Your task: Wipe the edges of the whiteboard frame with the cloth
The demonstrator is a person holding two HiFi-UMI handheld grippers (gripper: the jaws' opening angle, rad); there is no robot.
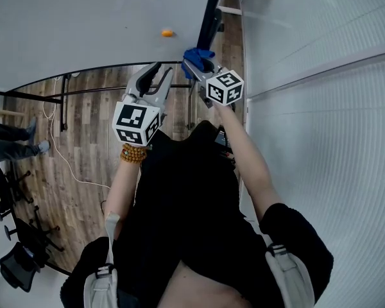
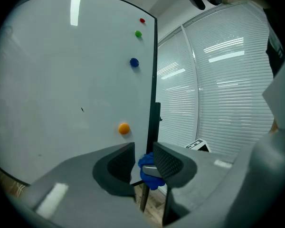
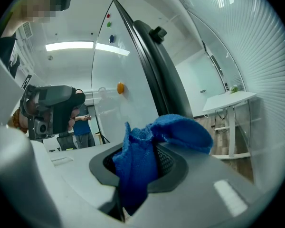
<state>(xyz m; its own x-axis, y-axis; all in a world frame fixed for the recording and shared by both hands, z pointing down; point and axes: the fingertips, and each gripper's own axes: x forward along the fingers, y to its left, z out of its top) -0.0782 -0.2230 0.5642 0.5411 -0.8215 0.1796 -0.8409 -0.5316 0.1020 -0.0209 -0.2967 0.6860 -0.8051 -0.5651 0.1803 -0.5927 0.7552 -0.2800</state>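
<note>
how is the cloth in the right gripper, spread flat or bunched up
Bunched up. The blue cloth is pinched between the right gripper's jaws, with crumpled folds spilling over the top rather than lying flat.

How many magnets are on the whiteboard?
4, all near the right edge of the whiteboard: red magnet at the top, green magnet just below, blue magnet lower, orange magnet lowest. Its bottom part is hidden.

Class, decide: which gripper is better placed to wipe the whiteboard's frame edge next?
Right. The right gripper is shut on the blue cloth beside the frame; the left gripper has its jaws apart, holding nothing.
</note>
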